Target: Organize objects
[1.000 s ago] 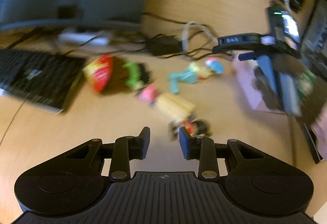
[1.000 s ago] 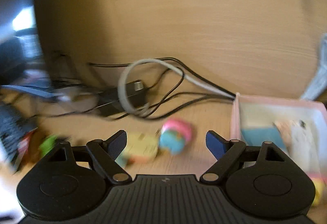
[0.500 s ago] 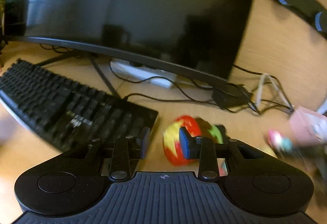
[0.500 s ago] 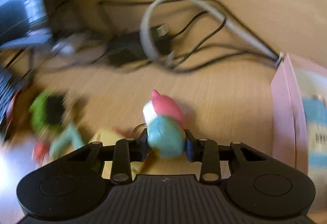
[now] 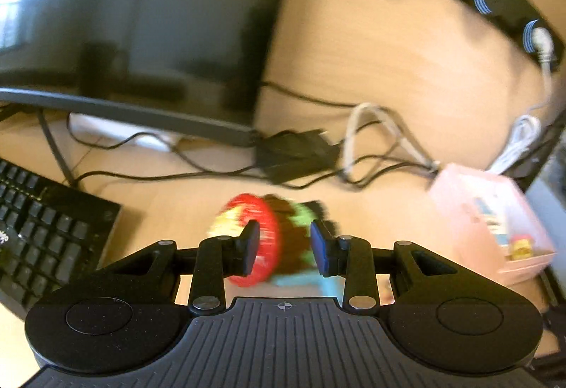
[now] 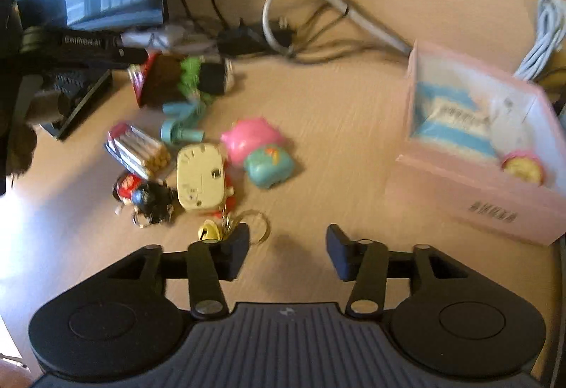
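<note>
My left gripper (image 5: 284, 246) has its jaws around a red, brown and green toy (image 5: 263, 239); blur hides whether they touch it. That toy also shows in the right wrist view (image 6: 177, 78). My right gripper (image 6: 287, 250) is open and empty above the desk. Ahead of it lie a pink and teal toy (image 6: 260, 150), a cream toy with a keyring (image 6: 201, 177), a striped packet (image 6: 136, 150), a teal piece (image 6: 180, 126) and a black-haired figure (image 6: 148, 197). A pink box (image 6: 495, 189) at the right holds a blue-and-white item and a small yellow toy.
A monitor (image 5: 134, 16) stands behind, with a black keyboard (image 5: 42, 228) at the left. Cables and a black adapter (image 5: 297, 154) lie along the back of the desk. The pink box also shows in the left wrist view (image 5: 495, 221).
My right gripper let go of the pink and teal toy, opened and pulled back. My left gripper closed in on the red and green toy and widened its jaws a little.
</note>
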Demonstrator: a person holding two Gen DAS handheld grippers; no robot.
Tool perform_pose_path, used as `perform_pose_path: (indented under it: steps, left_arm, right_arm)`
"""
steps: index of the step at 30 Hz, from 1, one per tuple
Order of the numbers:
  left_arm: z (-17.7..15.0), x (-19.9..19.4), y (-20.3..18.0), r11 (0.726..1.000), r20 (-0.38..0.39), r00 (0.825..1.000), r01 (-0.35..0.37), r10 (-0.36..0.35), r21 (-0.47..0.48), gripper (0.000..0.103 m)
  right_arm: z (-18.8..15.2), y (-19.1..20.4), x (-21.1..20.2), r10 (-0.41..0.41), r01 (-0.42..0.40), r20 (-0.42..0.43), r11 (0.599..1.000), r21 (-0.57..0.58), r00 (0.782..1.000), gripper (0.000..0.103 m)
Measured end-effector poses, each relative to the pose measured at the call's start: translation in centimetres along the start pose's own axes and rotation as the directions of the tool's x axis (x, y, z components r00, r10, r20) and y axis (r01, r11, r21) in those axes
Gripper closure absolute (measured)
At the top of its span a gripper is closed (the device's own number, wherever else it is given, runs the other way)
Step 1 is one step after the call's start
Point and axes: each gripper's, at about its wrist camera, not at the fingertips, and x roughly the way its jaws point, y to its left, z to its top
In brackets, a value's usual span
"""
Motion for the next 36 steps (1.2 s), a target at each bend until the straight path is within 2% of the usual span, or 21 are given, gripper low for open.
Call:
perform_pose_path:
  steps: [1,4,7,11,12,14,15,19,23,26,30,32,34,36]
  left_arm:
    - [-0.4,-1.0,-0.7,1.000,0.009,1.000,0.000,0.000,-0.002,0.068]
    - [-2.3,-3.4,-2.0,1.000,-0.020,1.000,-0.021,0.021,-0.014,0.068]
    - [-4.8,-5.1,-4.2,0.997,-0.082,0.994,-0.072,0.075,0.038,0.068]
    - [-7.0,-6.5,-6.0,0.990,-0.138,0.981,-0.126,0.135,0.068,0.068]
    - [-7.4,-7.0,-6.3,0.989,-0.141,0.980,-0.132,0.139,0.061,0.068]
    - [-7.7,-7.9,-6.6,0.988,-0.139,0.979,-0.145,0.151,0.051,0.068]
    - [-7.8,-8.2,-6.8,0.988,-0.137,0.978,-0.150,0.155,0.047,0.068]
    - [-8.2,-8.5,-6.9,0.988,-0.143,0.977,-0.152,0.155,0.037,0.068]
    - [-9.2,-8.0,-7.4,0.993,-0.162,0.980,-0.106,0.114,0.061,0.068]
    - [-10.8,-7.8,-8.1,0.995,-0.177,0.983,-0.037,0.053,0.092,0.068]
    - [-12.7,-6.9,-9.1,0.997,-0.234,0.972,0.008,0.011,0.082,0.068]
    - [-12.7,-6.5,-9.5,0.998,-0.233,0.972,0.022,-0.009,0.053,0.068]
    - [-12.0,-6.1,-10.2,0.999,-0.204,0.979,0.031,-0.025,0.026,0.068]
    - [-11.2,-5.3,-10.9,1.000,-0.187,0.982,0.022,-0.021,0.001,0.068]
  right_arm:
    - [0.0,-0.1,-0.6,-0.007,0.008,0.028,1.000,-0.014,1.000,0.044]
    - [1.1,0.0,-0.4,-0.013,0.018,0.083,0.998,-0.066,0.996,0.041]
    - [3.0,-0.1,1.9,0.058,-0.054,0.085,0.997,-0.051,0.995,0.041]
    - [5.1,0.3,5.2,0.092,-0.090,0.076,0.996,-0.019,0.993,0.041]
    - [5.5,0.2,5.9,0.103,-0.103,0.067,0.995,-0.007,0.992,0.042]
    - [6.1,0.3,7.3,0.132,-0.133,0.033,0.991,0.015,0.991,0.053]
    - [6.1,0.3,7.5,0.146,-0.147,0.018,0.989,0.024,0.989,0.057]
    - [5.0,0.3,6.8,0.183,-0.183,-0.008,0.982,0.050,0.983,0.058]
    - [1.6,-0.1,3.6,0.223,-0.220,-0.040,0.973,0.063,0.974,0.058]
    - [-1.0,-1.0,1.1,0.172,-0.169,-0.027,0.983,0.073,0.985,0.058]
    - [-3.8,-3.2,-1.5,-0.006,0.005,0.014,0.994,0.105,1.000,0.057]
    - [-4.7,-4.6,-2.4,-0.038,0.035,0.014,0.986,0.164,0.999,0.052]
    - [-5.5,-5.3,-2.9,-0.065,0.060,0.019,0.977,0.204,0.998,0.036]
    - [-6.1,-5.5,-3.3,-0.099,0.091,0.024,0.969,0.232,0.995,0.034]
